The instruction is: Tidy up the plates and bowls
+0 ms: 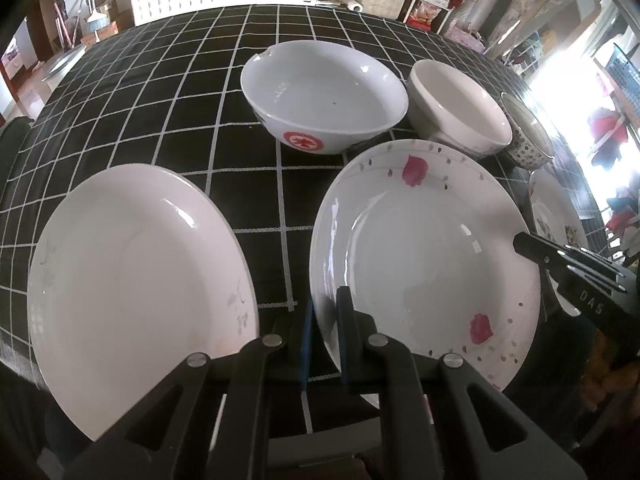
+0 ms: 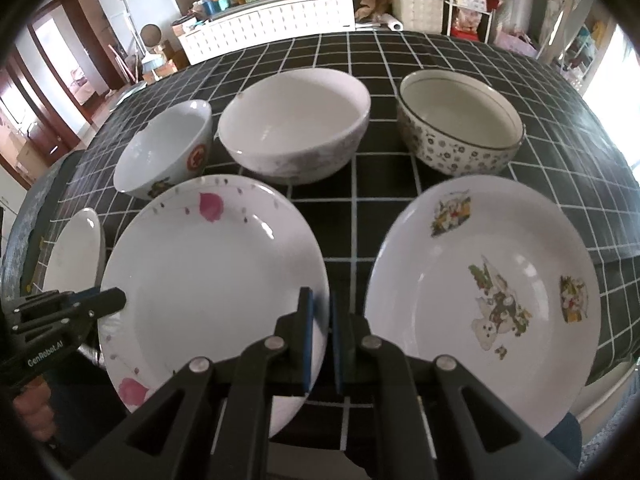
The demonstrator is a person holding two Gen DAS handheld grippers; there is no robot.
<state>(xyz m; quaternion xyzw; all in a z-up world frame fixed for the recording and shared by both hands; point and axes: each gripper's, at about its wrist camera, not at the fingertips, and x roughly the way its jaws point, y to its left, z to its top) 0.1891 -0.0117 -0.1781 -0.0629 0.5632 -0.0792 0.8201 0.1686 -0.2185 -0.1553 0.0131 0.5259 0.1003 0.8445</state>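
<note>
A white plate with pink petals (image 1: 424, 248) (image 2: 208, 280) lies in the middle of the near row. My left gripper (image 1: 326, 312) is shut on its left rim; my right gripper (image 2: 320, 312) is shut on its right rim. A plain white plate (image 1: 132, 280) (image 2: 74, 252) lies to the left, a plate with rabbit pictures (image 2: 484, 300) (image 1: 556, 216) to the right. Behind stand a bowl with a red emblem (image 1: 324, 96) (image 2: 164, 148), a plain white bowl (image 1: 460, 108) (image 2: 296, 124) and a blue-patterned bowl (image 2: 460, 120) (image 1: 524, 136).
Everything sits on a black tablecloth with a white grid (image 1: 160, 112) (image 2: 400, 208). The table's near edge runs just under the plates. A white cabinet (image 2: 272, 24) and wire shelves (image 2: 468, 0) stand beyond the far edge.
</note>
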